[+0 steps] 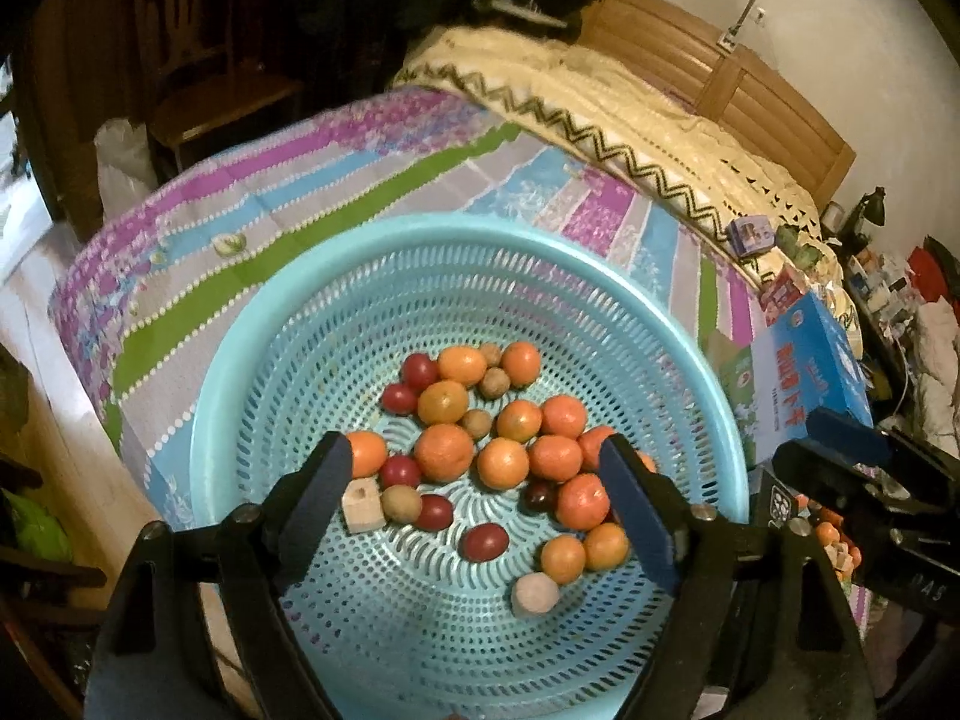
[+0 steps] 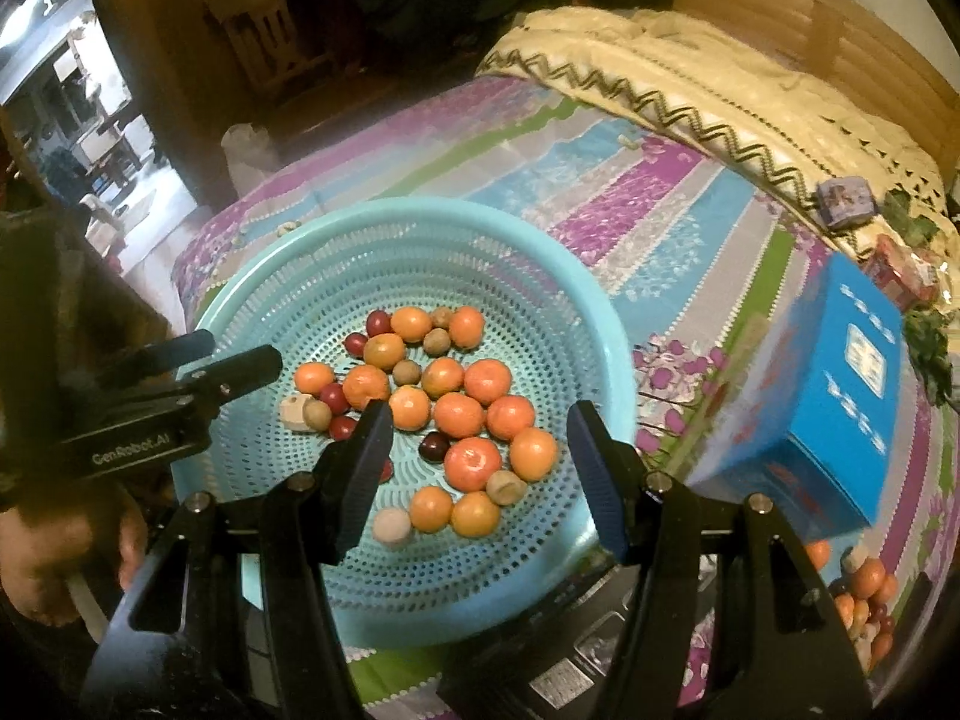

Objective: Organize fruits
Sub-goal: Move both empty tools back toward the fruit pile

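Left gripper point(image 1: 480, 498) jaws apart, empty, over basket point(image 1: 252, 372); tangerines point(image 1: 444, 450) just ahead between them. Right gripper point(image 2: 480, 456) jaws apart, empty, alongside.

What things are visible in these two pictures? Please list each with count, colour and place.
basket: one, light blue, perforated, on the striped cloth
oranges: more than a dozen, orange, in the basket
small red fruits: several, dark red, among the oranges
brownish round fruits: a few, in the basket
wooden block: one, pale, in the basket
box: one, blue, right of the basket
striped cloth: one, purple, blue, green, under the basket
blanket: one, cream, zigzag edge, behind
left gripper: black, open, above the basket
right gripper: black, open, empty
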Demonstrator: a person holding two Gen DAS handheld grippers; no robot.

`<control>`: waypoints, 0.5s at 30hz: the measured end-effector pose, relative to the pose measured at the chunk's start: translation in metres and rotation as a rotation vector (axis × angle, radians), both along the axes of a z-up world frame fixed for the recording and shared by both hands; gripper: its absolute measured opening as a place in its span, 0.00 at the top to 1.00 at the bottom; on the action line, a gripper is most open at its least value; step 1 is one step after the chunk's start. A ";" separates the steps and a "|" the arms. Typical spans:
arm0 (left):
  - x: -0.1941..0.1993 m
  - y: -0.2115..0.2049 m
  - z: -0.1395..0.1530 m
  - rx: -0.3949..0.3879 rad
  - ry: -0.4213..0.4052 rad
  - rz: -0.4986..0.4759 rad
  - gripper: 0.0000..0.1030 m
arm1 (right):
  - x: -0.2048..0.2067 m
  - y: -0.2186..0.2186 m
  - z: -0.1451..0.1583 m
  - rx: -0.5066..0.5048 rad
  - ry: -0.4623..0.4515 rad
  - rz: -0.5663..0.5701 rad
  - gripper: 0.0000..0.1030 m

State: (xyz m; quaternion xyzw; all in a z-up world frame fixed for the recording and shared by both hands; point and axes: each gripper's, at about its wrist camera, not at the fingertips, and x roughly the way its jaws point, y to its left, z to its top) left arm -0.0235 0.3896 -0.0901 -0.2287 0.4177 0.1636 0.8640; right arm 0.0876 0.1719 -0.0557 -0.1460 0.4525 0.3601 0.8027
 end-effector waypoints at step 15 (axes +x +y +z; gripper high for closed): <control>0.009 -0.083 0.025 0.195 -0.081 -0.064 0.07 | -0.028 -0.104 0.023 0.040 -0.180 -0.214 0.24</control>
